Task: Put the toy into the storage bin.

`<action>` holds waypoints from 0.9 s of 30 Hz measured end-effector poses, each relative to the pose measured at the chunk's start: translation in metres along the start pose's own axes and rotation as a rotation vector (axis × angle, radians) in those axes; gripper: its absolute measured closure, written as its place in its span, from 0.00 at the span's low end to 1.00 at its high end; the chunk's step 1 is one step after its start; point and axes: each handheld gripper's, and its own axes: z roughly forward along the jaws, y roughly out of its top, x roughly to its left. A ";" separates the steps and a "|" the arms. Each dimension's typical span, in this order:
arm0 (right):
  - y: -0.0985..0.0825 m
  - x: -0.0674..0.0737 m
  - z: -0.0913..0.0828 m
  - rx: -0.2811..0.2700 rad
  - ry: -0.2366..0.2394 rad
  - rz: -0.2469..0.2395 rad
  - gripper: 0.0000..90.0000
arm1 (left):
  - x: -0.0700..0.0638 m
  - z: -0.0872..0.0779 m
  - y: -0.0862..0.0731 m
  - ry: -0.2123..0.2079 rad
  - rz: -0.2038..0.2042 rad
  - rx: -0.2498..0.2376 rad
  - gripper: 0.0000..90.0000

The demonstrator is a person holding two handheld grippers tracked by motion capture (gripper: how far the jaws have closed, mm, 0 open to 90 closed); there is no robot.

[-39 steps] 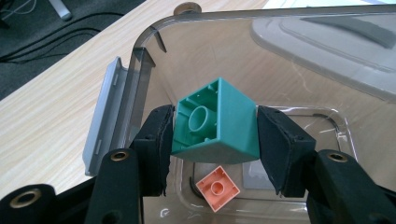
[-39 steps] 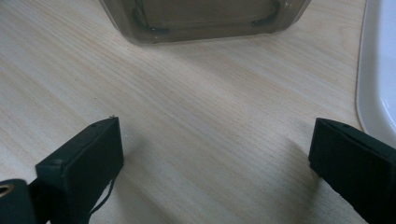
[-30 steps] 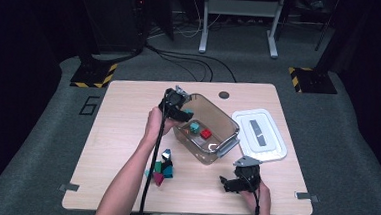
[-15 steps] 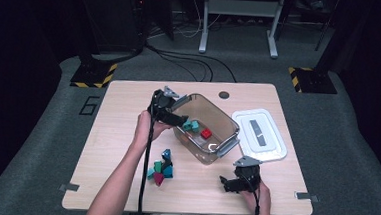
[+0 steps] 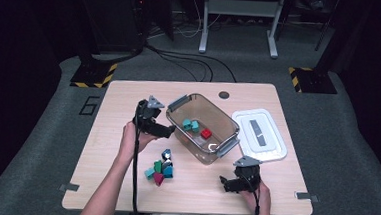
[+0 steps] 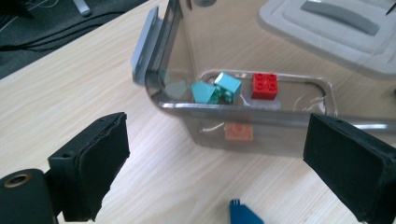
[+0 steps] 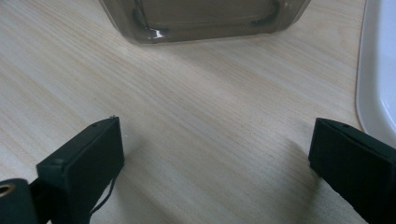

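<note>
A clear plastic bin (image 5: 226,123) stands mid-table and holds two teal bricks (image 6: 215,88) and a red brick (image 6: 265,85). My left gripper (image 5: 169,132) hovers just outside the bin's left wall (image 6: 177,56). Its jaws have just been opening and now stand wide with nothing between them. A pile of several loose bricks (image 5: 159,168), teal, green, blue and dark red, lies on the table in front of it. A blue brick (image 6: 243,214) shows just below the jaws. My right gripper (image 5: 228,184) rests open near the front edge, over bare wood (image 7: 210,116).
The bin's white lid (image 5: 259,134) lies flat to the right of the bin, and its edge (image 7: 378,70) shows beside my right gripper. The wooden table (image 5: 129,93) has a round cable hole (image 5: 223,95) at the back. Dark stands and cables sit on the floor beyond.
My left gripper has drawn back to the left, from over the bin's left end to just outside its wall. The right gripper has not moved.
</note>
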 end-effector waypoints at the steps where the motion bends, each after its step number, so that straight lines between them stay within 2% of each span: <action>1: 0.000 0.000 0.000 0.000 -0.002 -0.001 0.03 | 0.001 0.000 -0.003 0.001 -0.001 0.004 0.07; 2: 0.000 0.000 0.000 0.000 -0.002 -0.001 0.03 | 0.001 0.000 -0.003 0.001 -0.001 0.004 0.06; 3: 0.000 0.000 0.000 0.000 -0.002 0.000 0.03 | 0.003 0.000 -0.010 0.003 -0.009 0.012 0.06; 4: 0.000 0.000 0.000 0.000 -0.002 0.000 0.03 | 0.003 0.000 -0.010 0.003 -0.009 0.012 0.06; 9: 0.000 0.000 0.000 0.000 -0.002 -0.001 0.03 | 0.009 0.003 -0.030 0.010 -0.034 0.031 0.05; 16: 0.000 0.000 0.000 0.000 -0.003 0.000 0.03 | 0.010 0.010 -0.047 0.005 -0.052 0.040 0.05; 19: 0.000 0.000 0.000 0.000 -0.003 0.000 0.03 | 0.009 0.019 -0.058 -0.004 -0.076 0.050 0.05; 25: 0.000 0.000 0.000 0.000 -0.003 0.000 0.03 | 0.007 0.032 -0.069 -0.020 -0.092 0.069 0.05; 27: 0.000 0.000 0.000 0.000 -0.003 0.000 0.03 | 0.006 0.041 -0.075 -0.032 -0.098 0.091 0.05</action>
